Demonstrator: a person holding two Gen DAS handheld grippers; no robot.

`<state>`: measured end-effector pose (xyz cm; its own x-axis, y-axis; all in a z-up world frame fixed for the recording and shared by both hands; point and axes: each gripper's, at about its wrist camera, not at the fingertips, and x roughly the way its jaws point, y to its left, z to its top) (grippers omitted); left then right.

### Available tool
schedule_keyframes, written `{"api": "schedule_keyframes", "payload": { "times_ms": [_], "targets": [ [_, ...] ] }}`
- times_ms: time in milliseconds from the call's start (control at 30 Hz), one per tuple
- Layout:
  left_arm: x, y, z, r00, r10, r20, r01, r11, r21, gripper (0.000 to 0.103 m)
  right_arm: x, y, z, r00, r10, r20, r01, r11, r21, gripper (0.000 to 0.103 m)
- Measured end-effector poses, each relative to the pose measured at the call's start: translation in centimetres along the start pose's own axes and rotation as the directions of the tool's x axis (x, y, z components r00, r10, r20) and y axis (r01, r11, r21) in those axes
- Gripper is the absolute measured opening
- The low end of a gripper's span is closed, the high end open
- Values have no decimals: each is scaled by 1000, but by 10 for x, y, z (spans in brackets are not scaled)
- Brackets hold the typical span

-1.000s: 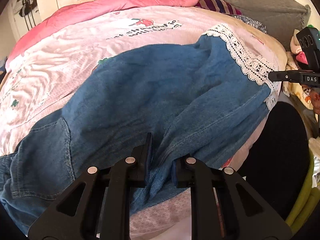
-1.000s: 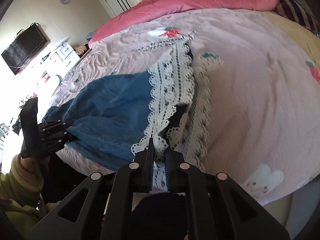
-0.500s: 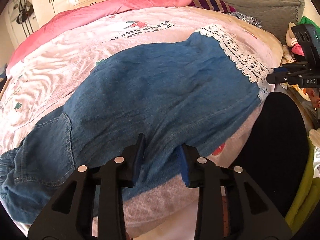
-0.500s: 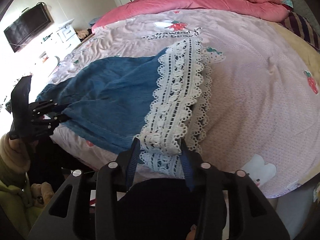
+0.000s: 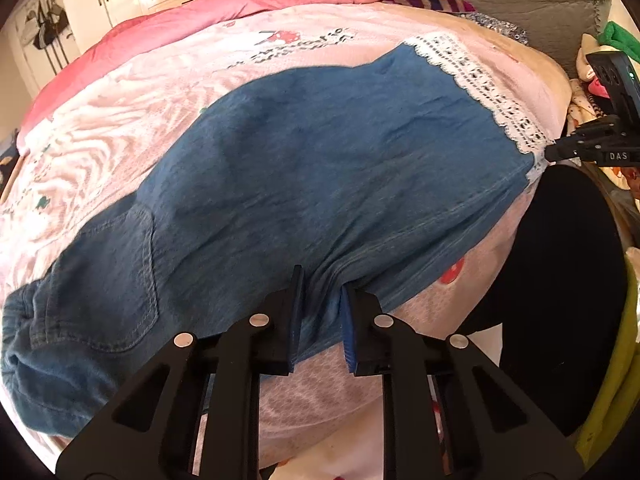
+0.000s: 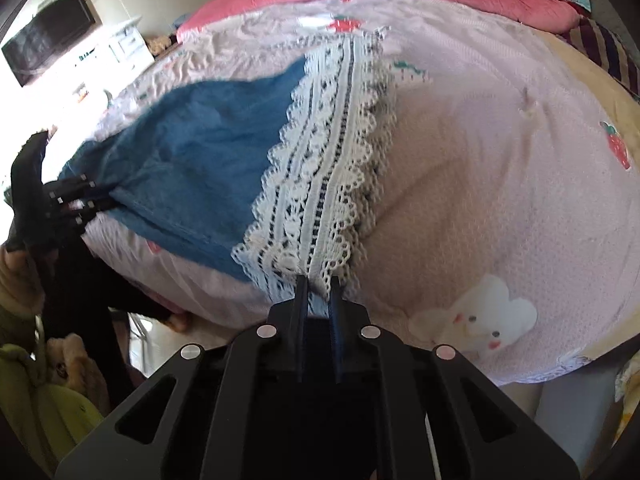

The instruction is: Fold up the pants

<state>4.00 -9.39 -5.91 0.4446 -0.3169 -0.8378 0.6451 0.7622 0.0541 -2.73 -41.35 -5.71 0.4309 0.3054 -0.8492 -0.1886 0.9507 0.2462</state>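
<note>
Your blue denim pants [image 5: 304, 168] lie spread along the near edge of the bed [image 6: 500, 168], lace-trimmed hem toward its right end. Your left gripper [image 5: 320, 312] pinches a bunched fold of denim at the pants' near edge between narrow fingers. Your right gripper [image 6: 318, 296] is closing, its fingers drawn narrow on the white lace hem [image 6: 320, 184] at the bed's near edge.

Bright daylight, window glare at left (blown white); fisheye-bent edges, slight blur.
</note>
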Motion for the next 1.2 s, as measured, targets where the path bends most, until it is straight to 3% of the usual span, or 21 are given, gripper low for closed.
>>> {"api": "schedule_keyframes", "payload": {
  "times_ms": [167,267,367,500,567,667,733,867,1000,1100,1200],
  "targets": [
    [-8,4,-9,1000,-16,1,16,1000,5,10,-12,-4,1,1000,16,10,-16,999,31,14],
    [-21,10,-14,998,-54,9,54,998,-24,11,-30,-8,11,998,0,64,-3,999,48,32],
    [-42,21,-12,997,-55,45,58,997,-59,26,-43,-11,28,993,-10,115,3,998,61,49],
    [-66,37,8,994,1,105,7,997,-76,45,-43,-14,61,987,-32,155,18,996,89,57],
    [-72,47,24,991,53,123,-45,996,-72,47,-40,-13,78,985,-30,167,15,996,93,58],
    [-74,72,48,985,93,146,-77,991,-109,66,-38,4,107,979,12,202,-21,999,41,61],
    [-70,88,57,980,137,142,-118,984,-136,66,-32,25,130,978,44,205,-41,999,-21,67],
    [-65,118,52,975,195,106,-167,959,-229,70,2,75,176,982,124,145,-98,979,-178,73],
    [-65,140,9,954,300,20,-281,911,-302,72,59,130,218,984,178,22,-164,942,-291,73],
    [-65,156,-18,940,339,-28,-326,874,-359,73,103,159,238,982,178,-71,-191,923,-334,73],
    [-53,167,-34,945,320,-72,-323,871,-371,73,130,167,240,976,147,-159,-195,919,-344,73]
  ]
}}
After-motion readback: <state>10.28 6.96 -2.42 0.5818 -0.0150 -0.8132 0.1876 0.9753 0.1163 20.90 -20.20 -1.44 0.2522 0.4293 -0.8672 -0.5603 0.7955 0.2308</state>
